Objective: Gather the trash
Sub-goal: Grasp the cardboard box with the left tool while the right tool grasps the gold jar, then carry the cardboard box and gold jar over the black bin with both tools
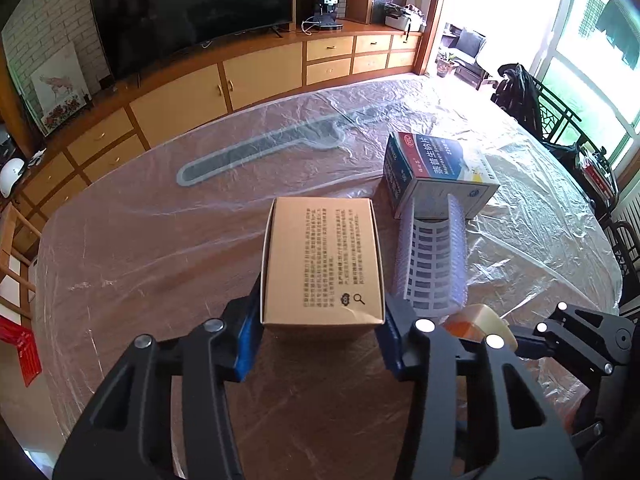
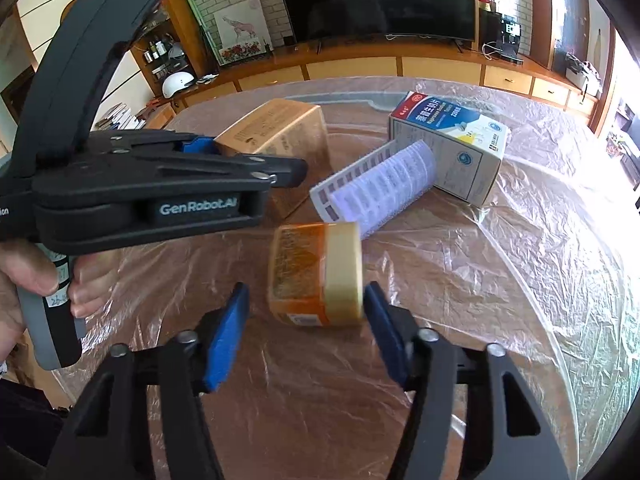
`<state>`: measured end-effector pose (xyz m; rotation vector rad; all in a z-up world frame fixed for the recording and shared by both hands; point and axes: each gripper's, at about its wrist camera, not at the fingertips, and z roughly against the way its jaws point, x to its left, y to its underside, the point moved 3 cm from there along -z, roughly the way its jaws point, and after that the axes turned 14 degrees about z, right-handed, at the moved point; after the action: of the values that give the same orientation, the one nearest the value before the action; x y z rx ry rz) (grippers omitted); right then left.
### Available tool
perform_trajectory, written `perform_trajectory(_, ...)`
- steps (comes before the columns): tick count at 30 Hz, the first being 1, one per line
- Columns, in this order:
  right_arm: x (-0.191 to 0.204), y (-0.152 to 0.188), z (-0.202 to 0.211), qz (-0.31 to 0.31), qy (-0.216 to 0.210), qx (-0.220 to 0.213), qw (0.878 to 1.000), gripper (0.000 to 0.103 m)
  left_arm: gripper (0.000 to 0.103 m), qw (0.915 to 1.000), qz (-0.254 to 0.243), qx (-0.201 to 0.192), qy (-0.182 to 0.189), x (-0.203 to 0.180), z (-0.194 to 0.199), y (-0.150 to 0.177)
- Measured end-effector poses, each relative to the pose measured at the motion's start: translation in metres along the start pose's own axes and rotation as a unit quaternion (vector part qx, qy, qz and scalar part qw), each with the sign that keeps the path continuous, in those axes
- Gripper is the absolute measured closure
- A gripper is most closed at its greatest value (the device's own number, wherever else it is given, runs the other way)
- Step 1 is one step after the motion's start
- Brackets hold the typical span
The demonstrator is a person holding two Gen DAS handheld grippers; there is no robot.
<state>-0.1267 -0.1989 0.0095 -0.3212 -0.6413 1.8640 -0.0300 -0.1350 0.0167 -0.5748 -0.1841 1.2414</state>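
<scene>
Worktop (image 1: 160, 240), round and lying under a crinkled clear plastic sheet (image 1: 520, 240), is carrying all the trash near its front edge. The white and blue medicine box (image 1: 436, 172) is sitting farthest back, and the bubble-wrap sleeve (image 1: 434, 260) is leaning against its front face.

The brown cardboard box (image 1: 322, 260) is lying straight ahead of the left claw (image 1: 316, 344), with its long axis running away from the claw. The blue pads are standing on both sides of its near end and seem to be touching it, so I judge that the left claw is gripping the box, or is closing on it.

The small orange pack with a cream lid (image 2: 316, 272) is lying on its side just in front of the right claw (image 2: 306, 336), its long axis across the opening and the lid toward the claw's right finger. The right claw is standing wide; the lid is almost touching the right pad, while a gap remains at the left pad. The right claw is the nearer one for this pack.

The left claw's body is passing close on the left of the pack, and the sleeve is lying just behind it, so a forward push could hit both.
</scene>
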Motion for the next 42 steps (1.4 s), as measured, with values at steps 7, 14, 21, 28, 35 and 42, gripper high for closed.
perform_trajectory(7, -0.013, 0.001, 0.003, -0.043, -0.019, -0.010, 0.999, 0.062, 0.055, 0.9998, 0.019, -0.006, 0.002, 0.010, 0.005, 0.002)
perform_trajectory(14, -0.017, 0.007, 0.011, -0.059, -0.038, -0.015, 0.997, 0.066, 0.055, 0.9991, 0.037, -0.017, -0.010, 0.020, 0.015, 0.006)
perform_trajectory(21, -0.018, 0.013, 0.023, -0.065, -0.049, -0.022, 0.996, 0.068, 0.055, 0.9986, 0.040, -0.027, -0.022, 0.022, 0.027, 0.012)
perform_trajectory(28, -0.018, 0.023, 0.032, -0.068, -0.059, -0.020, 0.996, 0.068, 0.055, 0.9979, 0.049, -0.033, -0.028, 0.021, 0.037, 0.022)
perform_trajectory(35, -0.015, 0.027, 0.045, -0.061, -0.065, -0.026, 0.996, 0.068, 0.055, 0.9969, 0.058, -0.042, -0.031, 0.020, 0.051, 0.033)
perform_trajectory(42, -0.017, 0.032, 0.063, -0.051, -0.069, -0.034, 0.996, 0.068, 0.055, 0.9963, 0.064, -0.049, -0.029, 0.014, 0.067, 0.049)
